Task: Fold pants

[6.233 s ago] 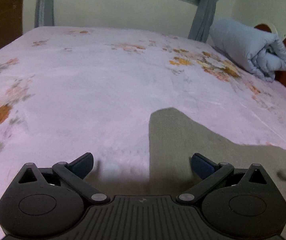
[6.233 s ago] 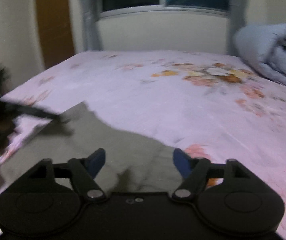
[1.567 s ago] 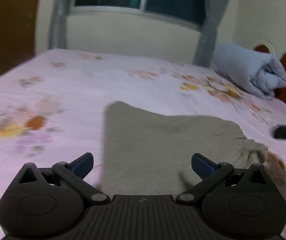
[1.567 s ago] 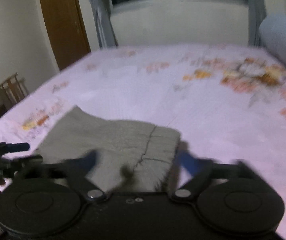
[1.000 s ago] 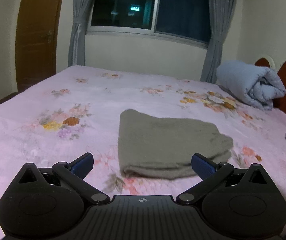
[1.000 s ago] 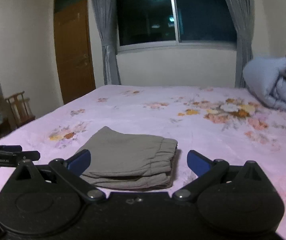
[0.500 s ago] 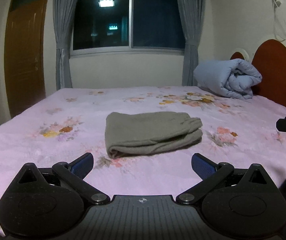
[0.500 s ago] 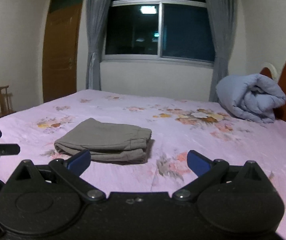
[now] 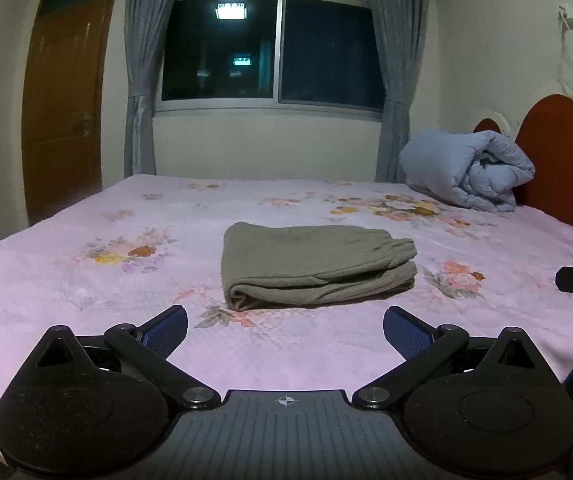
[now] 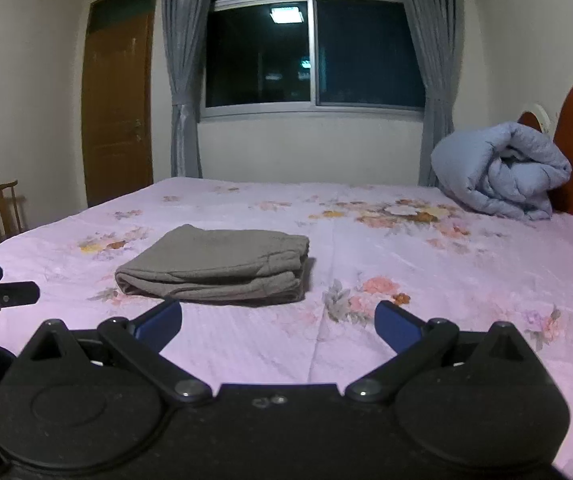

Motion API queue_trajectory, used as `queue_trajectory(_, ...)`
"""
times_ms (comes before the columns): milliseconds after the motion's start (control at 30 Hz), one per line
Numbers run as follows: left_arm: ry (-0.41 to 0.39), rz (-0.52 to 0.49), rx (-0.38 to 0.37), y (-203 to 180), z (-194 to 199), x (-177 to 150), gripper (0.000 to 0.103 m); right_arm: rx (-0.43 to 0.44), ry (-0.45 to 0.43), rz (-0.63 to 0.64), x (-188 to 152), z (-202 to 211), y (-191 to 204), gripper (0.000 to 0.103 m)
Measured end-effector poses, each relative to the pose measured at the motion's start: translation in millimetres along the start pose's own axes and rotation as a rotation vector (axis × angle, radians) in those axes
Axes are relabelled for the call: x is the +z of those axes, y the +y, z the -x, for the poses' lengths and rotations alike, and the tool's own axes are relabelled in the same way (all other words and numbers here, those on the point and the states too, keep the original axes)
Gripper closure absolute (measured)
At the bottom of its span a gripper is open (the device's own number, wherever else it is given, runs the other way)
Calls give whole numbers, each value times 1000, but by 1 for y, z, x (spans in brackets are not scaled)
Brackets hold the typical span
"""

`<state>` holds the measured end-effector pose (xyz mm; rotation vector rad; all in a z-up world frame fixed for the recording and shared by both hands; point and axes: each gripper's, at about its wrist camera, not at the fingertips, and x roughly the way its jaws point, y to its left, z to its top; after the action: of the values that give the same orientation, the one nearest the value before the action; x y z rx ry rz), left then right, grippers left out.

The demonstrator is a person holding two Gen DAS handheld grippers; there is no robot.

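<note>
1. Grey pants (image 9: 314, 266), folded into a compact stack, lie mid-bed on the pink floral sheet (image 9: 86, 292).
2. Left tongs (image 9: 284, 330): spread wide, holding nothing, short of the pants.
3. Right tongs (image 10: 278, 328): likewise wide apart, empty.
4. Rolled blue quilt (image 9: 466, 170) against the red headboard (image 9: 558, 160).

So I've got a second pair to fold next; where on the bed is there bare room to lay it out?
The bed is bare left of the folded pants, out to the door-side edge, and also between the pants and the rolled blue duvet. The strip behind them toward the window is free too. Only the headboard corner, under the duvet, is taken.
</note>
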<state>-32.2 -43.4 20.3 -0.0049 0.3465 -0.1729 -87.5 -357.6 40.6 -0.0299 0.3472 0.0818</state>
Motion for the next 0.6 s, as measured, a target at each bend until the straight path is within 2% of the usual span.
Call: queue_trajectory(600, 0, -5, 3, -1, 3, -1, 0, 3, 1, 4, -1, 2, 2, 6)
